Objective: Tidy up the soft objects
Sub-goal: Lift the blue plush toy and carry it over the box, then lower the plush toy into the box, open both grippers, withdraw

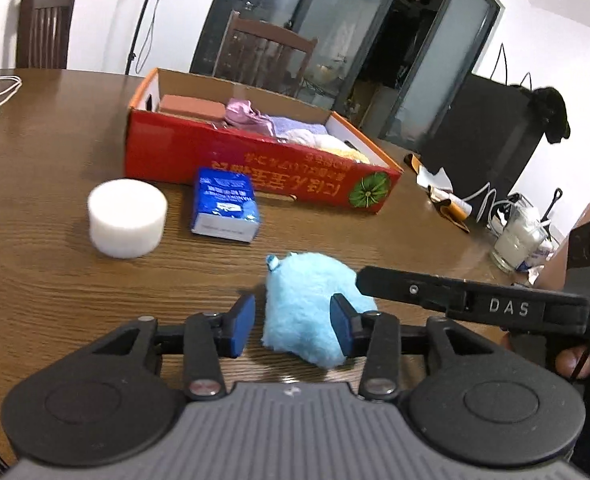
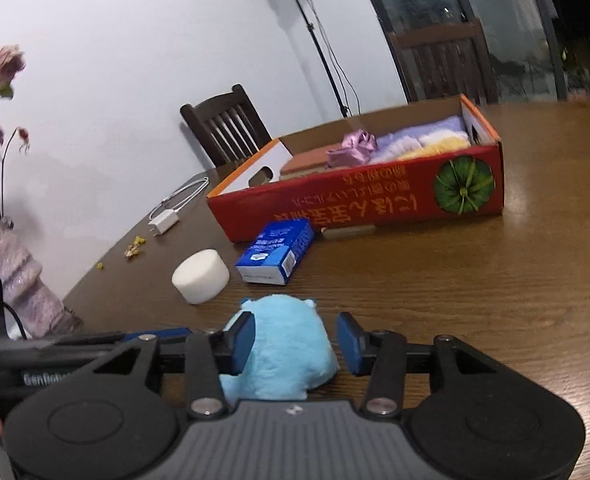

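Sitting on the wooden table (image 1: 35,208) at lower centre of both views: a light blue plush toy (image 1: 307,308), flanked by both tools. Left gripper (image 1: 293,326) gaping apart, its right blue pad touching or nearly touching the fur, the left pad standing clear. Right gripper (image 2: 297,340) likewise spread wide, left pad overlapping the plush toy (image 2: 283,340), right pad off to the side; neither one clamping. Lying beyond, toward mid-frame: a white foam cylinder (image 1: 127,218) and a blue tissue pack (image 1: 225,208), side by side. Resting behind these, a red cardboard box (image 1: 255,156) holding a brown block (image 1: 191,106), pink satin fabric (image 1: 247,116) and folded pastel cloths (image 1: 307,136).
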### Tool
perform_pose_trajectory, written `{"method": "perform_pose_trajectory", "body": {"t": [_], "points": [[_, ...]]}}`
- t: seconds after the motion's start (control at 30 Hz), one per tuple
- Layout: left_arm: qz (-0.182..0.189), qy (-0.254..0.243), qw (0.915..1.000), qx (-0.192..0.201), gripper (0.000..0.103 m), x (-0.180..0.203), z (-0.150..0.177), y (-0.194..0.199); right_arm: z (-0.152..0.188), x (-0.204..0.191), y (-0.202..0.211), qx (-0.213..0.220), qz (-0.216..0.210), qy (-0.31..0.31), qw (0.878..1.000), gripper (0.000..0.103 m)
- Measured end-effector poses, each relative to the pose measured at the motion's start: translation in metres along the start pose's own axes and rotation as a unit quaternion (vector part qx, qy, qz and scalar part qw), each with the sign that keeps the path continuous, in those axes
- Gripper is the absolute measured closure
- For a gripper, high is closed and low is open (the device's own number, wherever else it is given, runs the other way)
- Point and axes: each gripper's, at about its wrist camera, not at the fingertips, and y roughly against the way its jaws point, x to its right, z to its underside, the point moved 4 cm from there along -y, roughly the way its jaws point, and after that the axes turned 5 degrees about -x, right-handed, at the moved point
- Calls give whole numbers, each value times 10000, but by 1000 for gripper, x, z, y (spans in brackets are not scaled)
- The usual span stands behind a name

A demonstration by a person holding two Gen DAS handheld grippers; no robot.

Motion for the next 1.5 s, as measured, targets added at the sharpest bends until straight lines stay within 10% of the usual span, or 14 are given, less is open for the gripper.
{"method": "perform_pose_trajectory", "body": {"t": [0.5,0.73,1.0,1.27,1.5], "points": [[527,133,9985,7,68,-4,-17,-6,-5,-1,-14,-277,-171,-155,9994,65],[396,-360,9960,711,68,-23,-122,-7,-99,-26,-23,456,-318,472,9973,65],[-277,-241,9993,-97,69,-89,-209,-93,-196,-7,-152,-142,-100,93,9998,67],[-501,-402,9978,-134,61,-109,-215,-110,-193,5,-225,-901,235,-93,9956,72],[-557,-617,9965,99,56,-96,-214,-89,-196,-8,-202,-550,213,210,9980,69]]}}
